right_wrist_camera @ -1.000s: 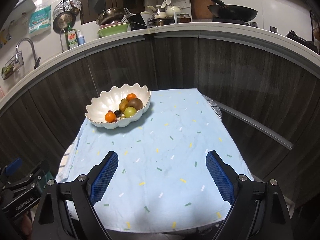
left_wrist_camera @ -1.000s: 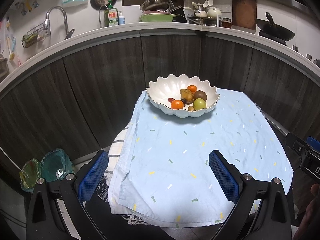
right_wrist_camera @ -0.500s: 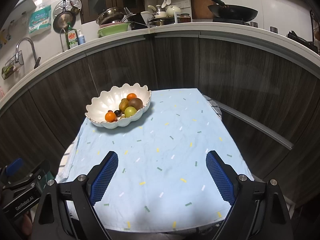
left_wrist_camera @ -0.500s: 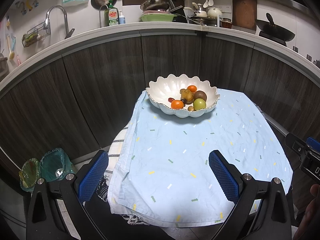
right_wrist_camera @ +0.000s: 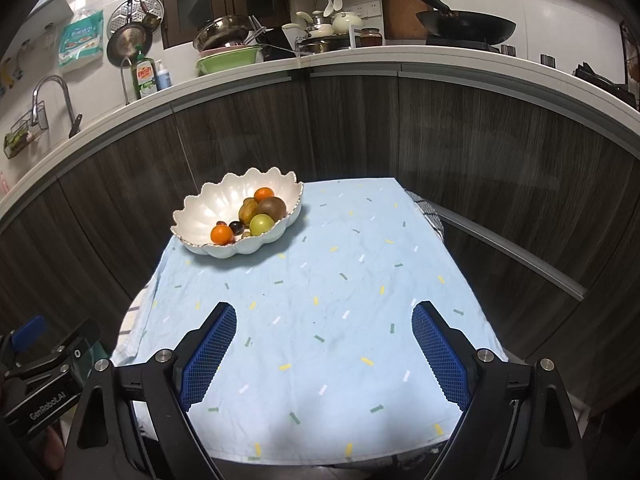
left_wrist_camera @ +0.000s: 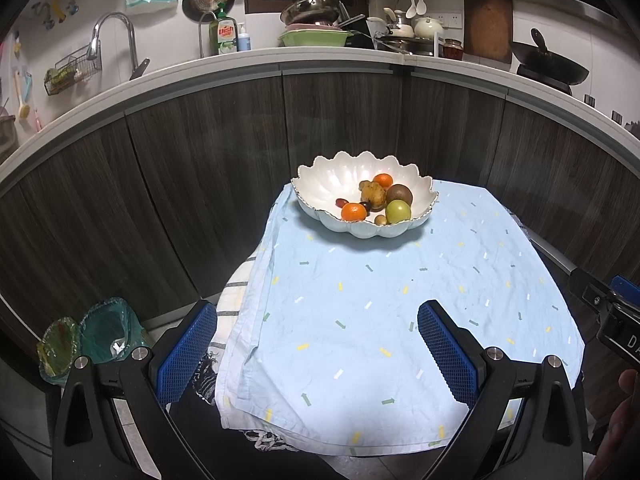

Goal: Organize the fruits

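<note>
A white scalloped bowl (left_wrist_camera: pixel 332 184) (right_wrist_camera: pixel 208 208) stands at the far left end of a small table under a light blue cloth (left_wrist_camera: pixel 360 300) (right_wrist_camera: pixel 320 300). In it lie two oranges (left_wrist_camera: pixel 353 212) (right_wrist_camera: pixel 222 234), a green round fruit (left_wrist_camera: pixel 398 211) (right_wrist_camera: pixel 261 224), a brown round fruit (left_wrist_camera: pixel 399 193) (right_wrist_camera: pixel 273 206), a knobbly yellow-brown fruit (left_wrist_camera: pixel 373 195) (right_wrist_camera: pixel 248 211) and small dark fruits. My left gripper (left_wrist_camera: pixel 318 316) hangs open over the near left part of the cloth, nothing between its blue pads. My right gripper (right_wrist_camera: pixel 324 314) is open too, above the near end.
Dark wood cabinet fronts (left_wrist_camera: pixel 200 152) curve behind the table under a white counter with a tap (left_wrist_camera: pixel 116 32), dish soap, pans and a wok (right_wrist_camera: pixel 464 24). Two green-lined bins (left_wrist_camera: pixel 92 336) stand on the floor at the left. A hand (left_wrist_camera: pixel 624 400) shows at the right edge.
</note>
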The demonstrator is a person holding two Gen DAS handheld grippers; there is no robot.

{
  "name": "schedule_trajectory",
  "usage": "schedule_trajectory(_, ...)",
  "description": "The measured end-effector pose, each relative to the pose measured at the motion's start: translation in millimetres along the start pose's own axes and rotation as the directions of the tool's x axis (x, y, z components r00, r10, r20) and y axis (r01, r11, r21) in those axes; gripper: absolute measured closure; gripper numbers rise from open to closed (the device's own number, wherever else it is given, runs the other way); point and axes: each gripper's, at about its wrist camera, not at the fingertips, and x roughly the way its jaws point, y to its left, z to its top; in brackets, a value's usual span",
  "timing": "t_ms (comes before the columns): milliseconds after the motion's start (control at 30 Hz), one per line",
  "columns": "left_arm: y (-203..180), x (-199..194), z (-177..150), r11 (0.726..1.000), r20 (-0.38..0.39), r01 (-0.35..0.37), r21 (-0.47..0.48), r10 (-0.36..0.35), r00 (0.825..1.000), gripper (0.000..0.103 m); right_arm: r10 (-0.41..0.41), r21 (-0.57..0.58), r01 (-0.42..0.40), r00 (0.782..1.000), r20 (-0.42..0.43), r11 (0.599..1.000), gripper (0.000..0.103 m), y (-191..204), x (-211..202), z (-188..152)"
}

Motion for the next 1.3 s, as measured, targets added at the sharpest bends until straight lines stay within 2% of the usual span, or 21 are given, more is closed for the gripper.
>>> schedule_trajectory(1300, -1.8, 3.6, -2.3, 1.0, -0.008, 0.006, -0.007, -0.006, 1.0, 0.001, 0.0, 0.0, 0.0, 1.0, -0.005, 1.0, 0.013, 1.5, 0.9, -1.5)
